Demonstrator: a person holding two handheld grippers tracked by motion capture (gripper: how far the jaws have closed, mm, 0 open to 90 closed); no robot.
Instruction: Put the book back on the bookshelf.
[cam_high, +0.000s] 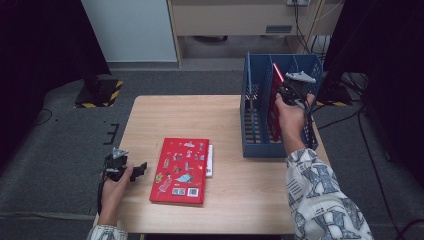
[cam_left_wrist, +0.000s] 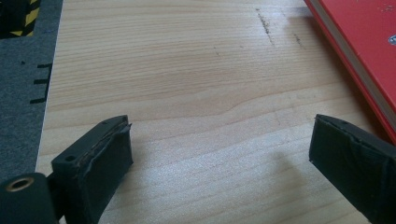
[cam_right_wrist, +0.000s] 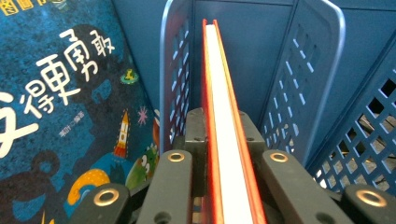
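Red-covered book (cam_right_wrist: 223, 154) stands on edge inside the blue rack (cam_high: 260, 145), between two dividers, a blue picture book (cam_right_wrist: 65, 107) in the next slot. Right gripper (cam_right_wrist: 223, 140) is clamped on its edge. Left gripper (cam_left_wrist: 219, 154) rests wide open over the counter (cam_high: 225, 115), just beside a flat red book (cam_high: 181, 170).

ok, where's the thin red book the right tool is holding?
High view, right side: the thin red book stands on edge inside the blue slotted plastic rack, clamped by the right tool.
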